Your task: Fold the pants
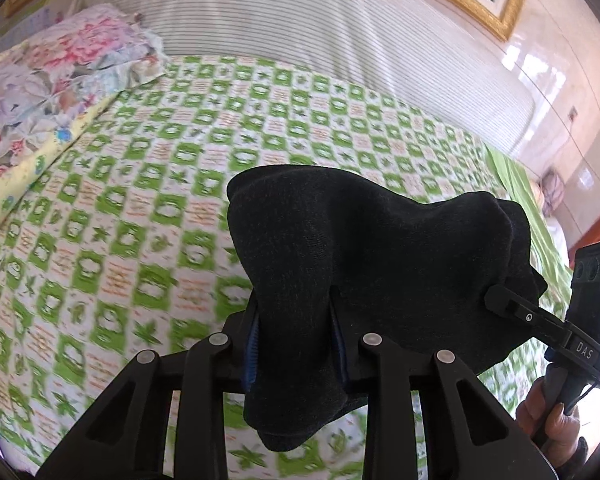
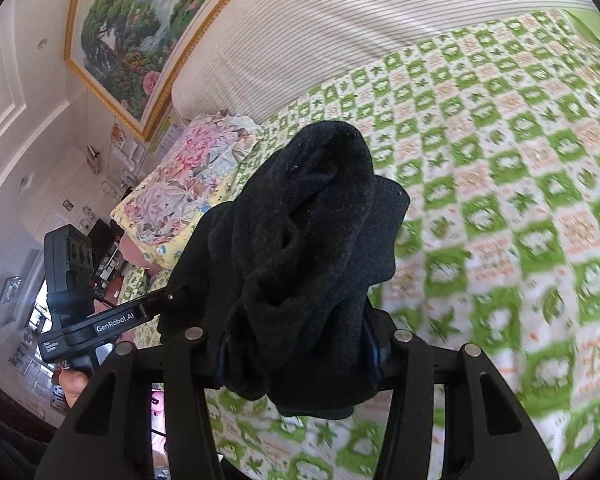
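The black pants (image 1: pixel 372 264) hang bunched between both grippers, lifted above the green-and-white checked bedspread (image 1: pixel 148 200). My left gripper (image 1: pixel 296 320) is shut on one part of the pants; cloth drapes over its fingers and hides the tips. My right gripper (image 2: pixel 300 340) is shut on another bunched part of the pants (image 2: pixel 312 240), which covers its fingers. In the left wrist view the right gripper (image 1: pixel 512 304) grips the pants' right edge. In the right wrist view the left gripper (image 2: pixel 172 296) holds the cloth at left.
Floral pillows (image 1: pixel 52 92) lie at the head of the bed, also in the right wrist view (image 2: pixel 188 184). A striped headboard (image 1: pixel 300 12) stands behind. A framed painting (image 2: pixel 140 28) hangs on the wall. The bed edge (image 1: pixel 540 208) drops off at right.
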Demonstrator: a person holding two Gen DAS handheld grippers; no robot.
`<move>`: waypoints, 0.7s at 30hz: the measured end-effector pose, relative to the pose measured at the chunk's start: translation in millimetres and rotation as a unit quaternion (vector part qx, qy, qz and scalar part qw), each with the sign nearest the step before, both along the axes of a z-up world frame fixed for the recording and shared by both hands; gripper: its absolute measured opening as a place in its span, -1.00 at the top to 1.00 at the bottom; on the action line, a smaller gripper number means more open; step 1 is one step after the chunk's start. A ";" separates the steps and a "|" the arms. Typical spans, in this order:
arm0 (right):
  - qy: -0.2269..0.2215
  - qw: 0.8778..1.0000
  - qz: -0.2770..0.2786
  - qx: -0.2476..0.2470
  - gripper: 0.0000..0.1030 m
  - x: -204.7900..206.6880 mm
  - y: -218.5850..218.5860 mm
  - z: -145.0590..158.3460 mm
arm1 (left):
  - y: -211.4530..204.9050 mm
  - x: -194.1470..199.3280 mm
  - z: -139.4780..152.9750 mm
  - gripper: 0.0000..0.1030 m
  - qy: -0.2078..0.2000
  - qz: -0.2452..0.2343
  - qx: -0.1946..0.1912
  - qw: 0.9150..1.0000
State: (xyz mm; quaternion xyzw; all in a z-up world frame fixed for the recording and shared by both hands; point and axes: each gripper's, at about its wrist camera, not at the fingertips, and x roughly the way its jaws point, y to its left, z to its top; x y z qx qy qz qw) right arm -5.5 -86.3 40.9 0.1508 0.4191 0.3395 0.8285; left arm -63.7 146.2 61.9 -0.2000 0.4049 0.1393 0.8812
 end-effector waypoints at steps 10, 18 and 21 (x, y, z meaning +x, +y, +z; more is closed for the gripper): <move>-0.004 0.999 0.036 -0.013 0.00 53.6 53.3 1.5 | 49.3 24.7 -0.8 0.44 0.012 0.037 0.002 0.999; 0.020 0.999 0.042 -0.026 0.00 92.6 70.0 -12.4 | 74.0 49.4 -15.0 0.44 0.027 0.046 0.000 0.999; 0.026 0.998 0.048 -0.031 0.00 101.1 76.0 -18.5 | 81.5 50.8 -20.0 0.44 0.032 0.052 -0.002 0.998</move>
